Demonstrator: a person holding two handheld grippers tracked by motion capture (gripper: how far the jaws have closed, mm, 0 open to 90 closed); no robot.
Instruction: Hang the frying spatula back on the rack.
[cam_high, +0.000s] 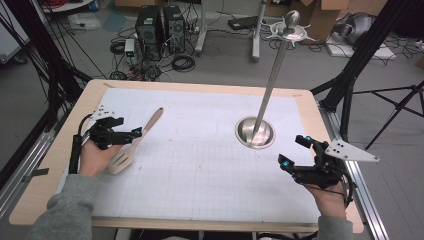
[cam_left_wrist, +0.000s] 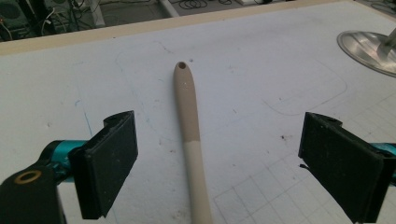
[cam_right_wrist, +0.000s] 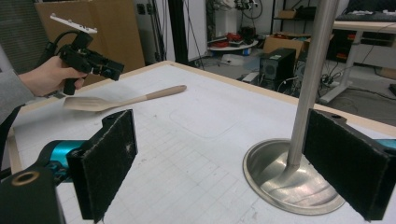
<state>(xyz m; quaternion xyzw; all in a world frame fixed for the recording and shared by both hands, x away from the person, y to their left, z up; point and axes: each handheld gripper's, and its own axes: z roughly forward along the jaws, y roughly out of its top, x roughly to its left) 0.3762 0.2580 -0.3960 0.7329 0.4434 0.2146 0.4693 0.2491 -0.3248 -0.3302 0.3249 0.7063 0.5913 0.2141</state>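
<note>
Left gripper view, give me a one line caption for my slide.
Open left gripper hovers over the white mat, its black pads either side of a beige spatula handle, not touching it.

Each hand carries a black two-jaw tool: the left gripper (cam_high: 136, 133) and the right gripper (cam_high: 294, 152) have small turquoise parts near the jaws, and a flat grey three-cornered plate with small dark holes sits on top of each one. In the gripper views, at the lower corners of the frame, the jaws end in rectangular black pads (cam_left_wrist: 112, 156) with a rough surface, mounted on turquoise metal pieces, and a brass-coloured ring is set in the black body at the lower left. A black cable hangs from each tool, and the person wears grey sleeves (cam_high: 70, 207) at the bottom of the high view.
</note>
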